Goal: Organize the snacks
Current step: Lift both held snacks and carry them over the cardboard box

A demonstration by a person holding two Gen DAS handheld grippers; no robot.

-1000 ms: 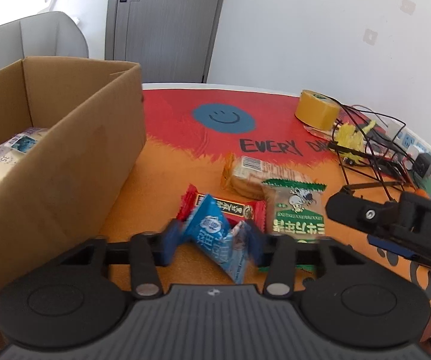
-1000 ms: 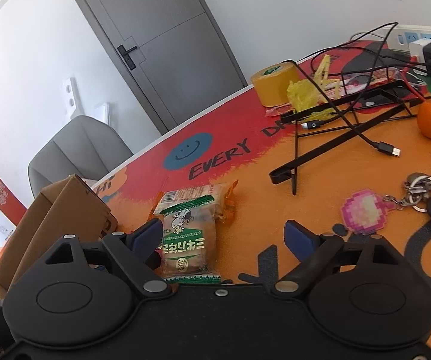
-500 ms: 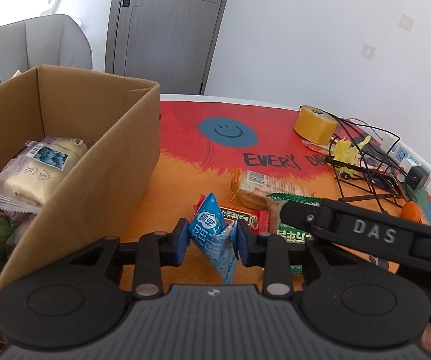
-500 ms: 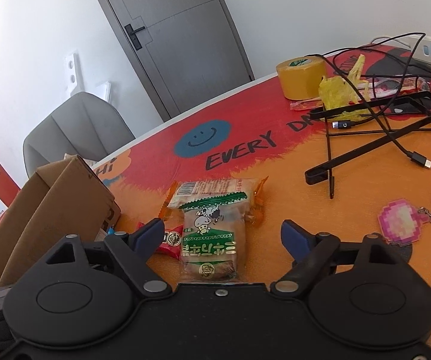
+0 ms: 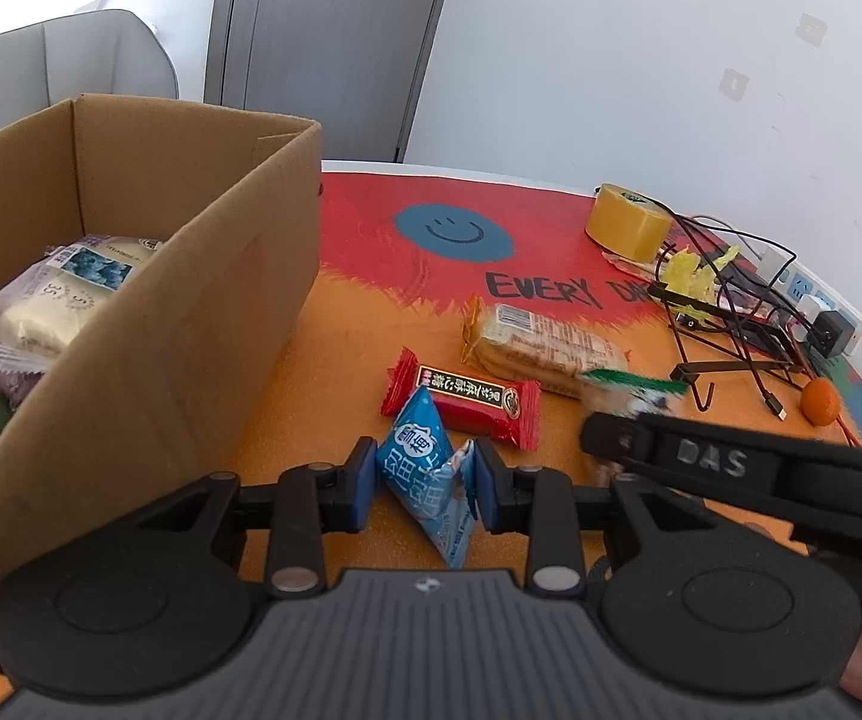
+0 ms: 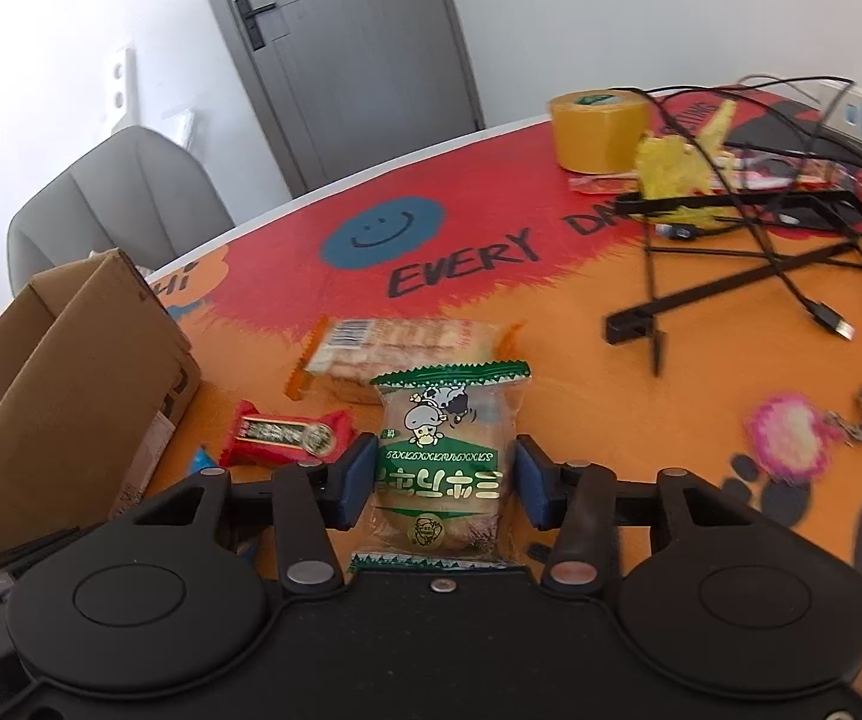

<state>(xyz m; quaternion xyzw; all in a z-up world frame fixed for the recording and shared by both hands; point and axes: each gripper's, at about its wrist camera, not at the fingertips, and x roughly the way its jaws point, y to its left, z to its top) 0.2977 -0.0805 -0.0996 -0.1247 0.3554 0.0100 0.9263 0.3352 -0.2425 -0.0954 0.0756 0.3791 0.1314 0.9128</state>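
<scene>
My left gripper [image 5: 422, 483] is shut on a blue triangular snack packet [image 5: 425, 468], held just above the orange table. To its left stands an open cardboard box [image 5: 161, 300] with several wrapped snacks inside. My right gripper [image 6: 442, 480] has a green snack packet [image 6: 442, 462] between its blue pads; its jaws are closing, and the pads touch both sides of the packet. A red candy bar [image 5: 466, 402] [image 6: 287, 435] and a clear cracker packet [image 5: 544, 348] [image 6: 407, 342] lie flat on the table beyond both grippers.
A yellow tape roll [image 6: 598, 126], a black wire stand [image 6: 730, 282] tangled with cables, an orange fruit [image 5: 820, 402] and a pink keychain [image 6: 790, 438] crowd the right side. A power strip [image 5: 802, 288] lies at the far right edge. A grey chair [image 6: 119, 192] stands behind the box.
The right gripper's jaws have come in from wide open onto the green packet. The left gripper's pads tightened on the blue packet, and its view now shows more of the box's inside.
</scene>
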